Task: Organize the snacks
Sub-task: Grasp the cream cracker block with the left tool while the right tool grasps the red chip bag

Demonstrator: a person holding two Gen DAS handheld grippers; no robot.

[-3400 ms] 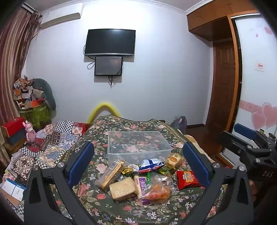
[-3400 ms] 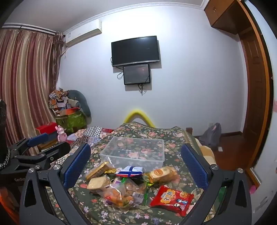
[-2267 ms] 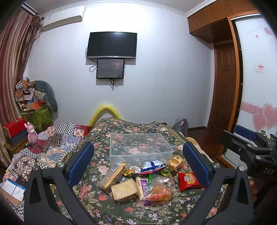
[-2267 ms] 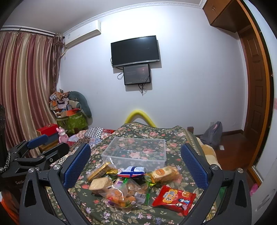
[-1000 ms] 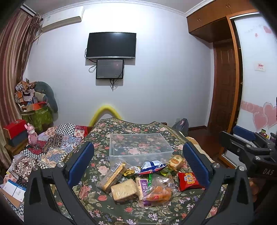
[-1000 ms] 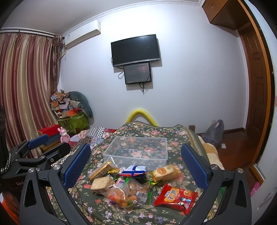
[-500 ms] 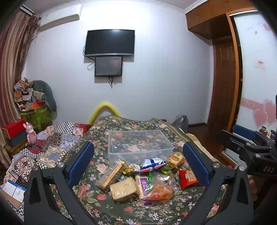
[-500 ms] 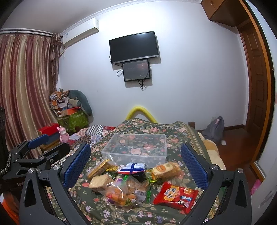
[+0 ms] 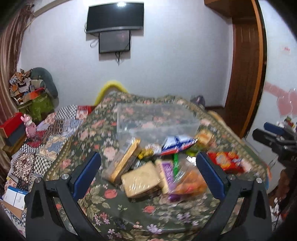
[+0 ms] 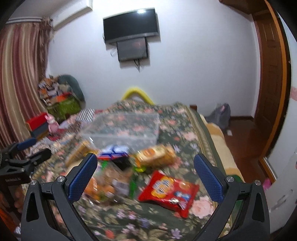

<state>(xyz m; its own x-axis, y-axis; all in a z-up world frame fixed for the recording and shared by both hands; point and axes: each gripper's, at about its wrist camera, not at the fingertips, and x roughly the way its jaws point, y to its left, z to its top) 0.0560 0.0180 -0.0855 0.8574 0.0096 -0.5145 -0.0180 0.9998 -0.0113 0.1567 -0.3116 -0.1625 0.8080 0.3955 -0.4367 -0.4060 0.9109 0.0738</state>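
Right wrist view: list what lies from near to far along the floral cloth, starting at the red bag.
red snack bag → orange biscuit pack → clear plastic bin → yellow arc past the far edge.

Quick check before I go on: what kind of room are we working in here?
Most likely a home bedroom: a wall-mounted TV, striped curtains, and snacks beside a clear bin on a floral cover.

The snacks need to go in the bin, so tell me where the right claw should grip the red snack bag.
Grip the red snack bag by its near right corner, coming down from above. It lies flat and apart from the pile, directly between the open right claw fingers; the crimped edge looks thin enough to pinch, though blur hides detail.
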